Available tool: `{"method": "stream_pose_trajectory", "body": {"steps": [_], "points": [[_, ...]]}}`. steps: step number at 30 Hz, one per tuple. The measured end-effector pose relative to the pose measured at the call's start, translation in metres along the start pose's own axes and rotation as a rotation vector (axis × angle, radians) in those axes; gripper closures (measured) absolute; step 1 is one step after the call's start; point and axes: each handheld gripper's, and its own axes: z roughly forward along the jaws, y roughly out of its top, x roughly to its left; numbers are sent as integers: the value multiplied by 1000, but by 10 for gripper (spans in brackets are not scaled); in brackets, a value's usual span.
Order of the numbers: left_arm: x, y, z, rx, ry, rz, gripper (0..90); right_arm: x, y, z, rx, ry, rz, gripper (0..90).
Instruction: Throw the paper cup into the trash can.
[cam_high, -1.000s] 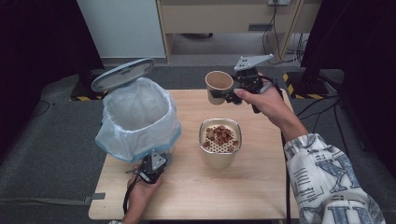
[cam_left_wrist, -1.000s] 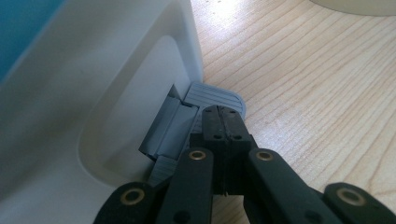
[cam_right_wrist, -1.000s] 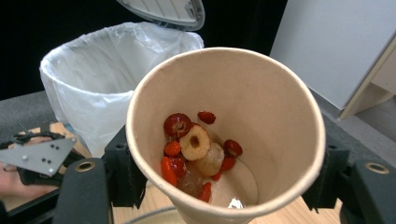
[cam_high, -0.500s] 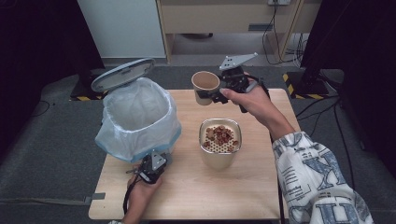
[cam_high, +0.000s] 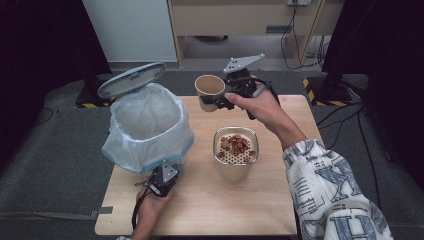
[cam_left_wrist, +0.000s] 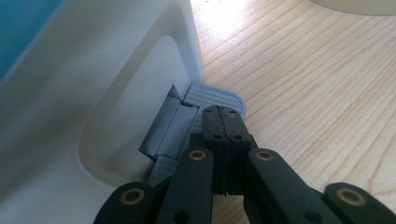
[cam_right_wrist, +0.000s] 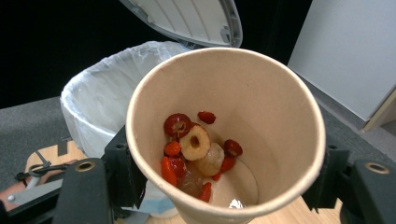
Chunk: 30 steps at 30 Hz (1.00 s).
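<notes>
My right gripper is shut on a paper cup, held above the table's far edge, to the right of the bin. In the right gripper view the cup tilts toward the camera with red fruit slices and pale pieces at its bottom. A white pedal bin lined with a pale blue bag stands at the table's left with its lid raised. My left gripper is shut, its tips pressing down on the bin's grey pedal.
A beige container with a perforated insert holding brown-red solids stands mid-table, right of the bin. The wooden table has bare room along its front. Dark floor and cables surround it; a cabinet stands behind.
The right gripper has carried the cup leftward along the table's far edge, closer to the bin. The left gripper has stayed on the pedal with the lid up.
</notes>
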Motion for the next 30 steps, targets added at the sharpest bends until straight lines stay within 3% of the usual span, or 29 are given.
{"method": "stream_pose_trajectory", "body": {"steps": [30], "points": [[0, 0, 0, 0, -2, -1, 898, 27, 27, 47, 0, 46, 9, 306]]}}
